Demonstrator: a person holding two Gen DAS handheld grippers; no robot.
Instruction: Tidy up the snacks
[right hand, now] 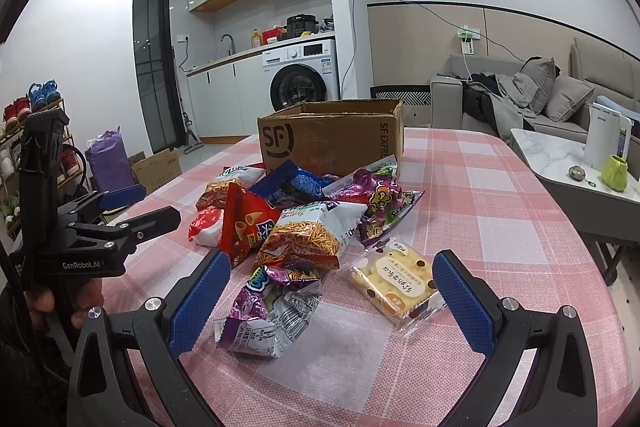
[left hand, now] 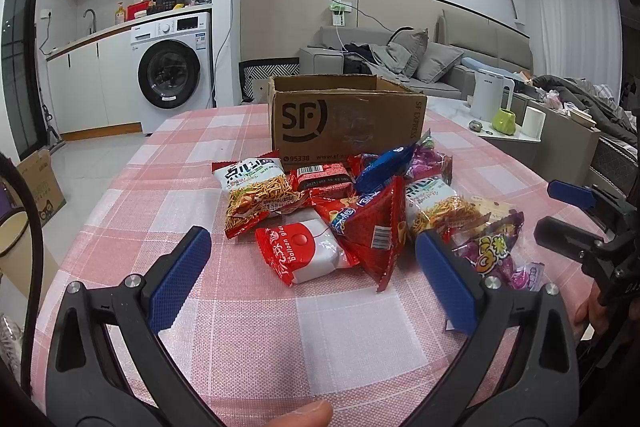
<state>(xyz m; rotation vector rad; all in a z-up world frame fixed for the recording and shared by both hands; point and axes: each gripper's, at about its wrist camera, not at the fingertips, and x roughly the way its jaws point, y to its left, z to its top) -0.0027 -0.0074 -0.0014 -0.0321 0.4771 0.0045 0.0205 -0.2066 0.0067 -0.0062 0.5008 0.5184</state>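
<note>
while the left gripper (left hand: 312, 263) hangs wide apart and empty over bare checked tablecloth (left hand: 352, 339), the snack pile (left hand: 340, 211) lies mid-table before the sf express carton (left hand: 344, 123); the right gripper (right hand: 332, 299), equally spread, brackets a purple packet (right hand: 268, 311) with the yellow biscuit pack (right hand: 394, 283) just beside.

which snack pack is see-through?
The clear-wrapped pack of pale yellow biscuits, lying apart at the pile's right edge by the right gripper. All the others are opaque printed bags.

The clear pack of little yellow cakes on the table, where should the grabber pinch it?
Pinch the clear wrapped pack of yellow cakes across its short sides from above with the open right gripper. It lies flat on the pink checked tablecloth, apart from the pile, probably squashy.
</note>
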